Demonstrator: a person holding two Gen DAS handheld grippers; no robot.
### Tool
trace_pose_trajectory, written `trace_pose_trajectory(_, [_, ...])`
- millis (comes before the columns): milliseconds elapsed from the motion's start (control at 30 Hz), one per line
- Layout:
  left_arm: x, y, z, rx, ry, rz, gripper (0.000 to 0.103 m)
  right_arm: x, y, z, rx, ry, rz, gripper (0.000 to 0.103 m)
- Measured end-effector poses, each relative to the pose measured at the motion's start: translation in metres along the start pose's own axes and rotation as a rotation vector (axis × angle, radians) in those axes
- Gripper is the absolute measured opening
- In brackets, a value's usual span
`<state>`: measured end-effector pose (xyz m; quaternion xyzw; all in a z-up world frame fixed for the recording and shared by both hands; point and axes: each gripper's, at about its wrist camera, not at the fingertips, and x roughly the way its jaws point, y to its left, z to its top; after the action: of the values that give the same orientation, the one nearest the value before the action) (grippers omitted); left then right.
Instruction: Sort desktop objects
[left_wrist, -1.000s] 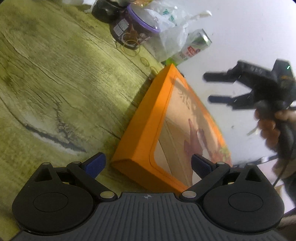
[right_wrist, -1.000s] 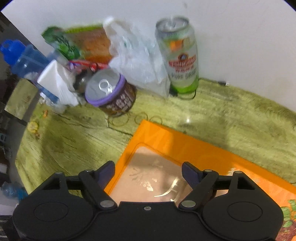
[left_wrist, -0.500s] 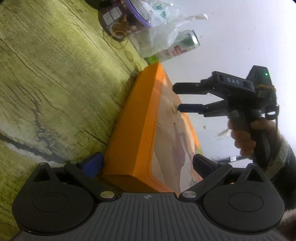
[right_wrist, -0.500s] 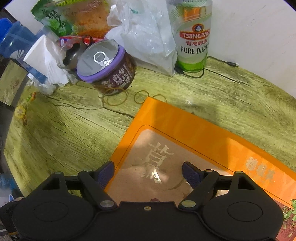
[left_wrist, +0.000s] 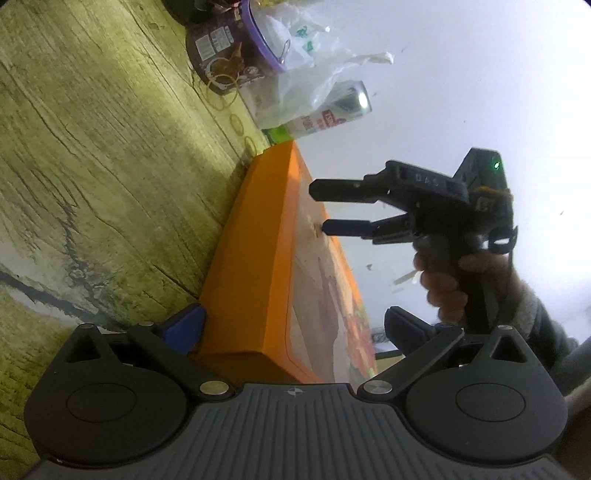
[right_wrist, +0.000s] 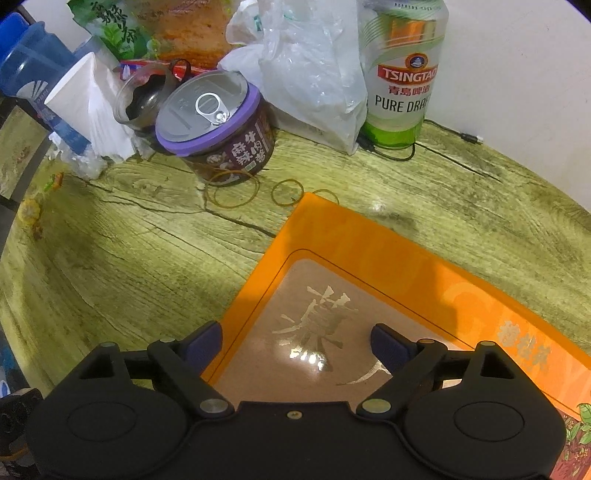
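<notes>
A flat orange box (left_wrist: 255, 266) with a brown printed panel lies on the green wood-grain table (left_wrist: 92, 166); it also shows in the right wrist view (right_wrist: 369, 266). My left gripper (left_wrist: 293, 326) is open, its jaws either side of the box's near end. My right gripper (right_wrist: 295, 341) is open and empty, hovering over the box's brown panel; it also shows in the left wrist view (left_wrist: 317, 208), held in a hand.
At the back by the wall stand a purple-lidded can (right_wrist: 218, 129), a Tsingtao beer can (right_wrist: 402, 74), a white plastic bag (right_wrist: 310, 74), a paper cup (right_wrist: 88, 107), a blue bottle (right_wrist: 26, 62) and snack packets (right_wrist: 155, 29). Rubber bands (right_wrist: 232, 188) lie beside the box.
The right gripper has moved down and forward over the box toward the cans. The left gripper has closed in on the box's end.
</notes>
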<state>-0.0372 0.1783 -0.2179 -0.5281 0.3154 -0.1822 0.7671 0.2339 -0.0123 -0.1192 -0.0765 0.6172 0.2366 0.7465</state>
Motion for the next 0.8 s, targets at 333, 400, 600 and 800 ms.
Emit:
trace_pose_trajectory(333, [-0.005,-0.006,-0.003,-0.001,-0.031,-0.03,0.103,-0.006,0.006,-0.003,-0.026,-0.017,-0.014,0.088])
trace_pose_trajectory(400, [-0.006,-0.008,-0.003,0.001,-0.035,-0.032,0.103,-0.008,0.007,-0.004,-0.025,-0.015,-0.01,0.087])
trace_pose_trajectory(600, [-0.006,-0.013,-0.001,0.003,-0.043,-0.04,0.103,-0.01,0.009,-0.007,-0.019,-0.015,-0.006,0.087])
trace_pose_trajectory(800, [-0.002,-0.008,-0.001,-0.002,-0.035,-0.038,0.103,-0.008,0.011,-0.008,-0.022,-0.012,-0.006,0.088])
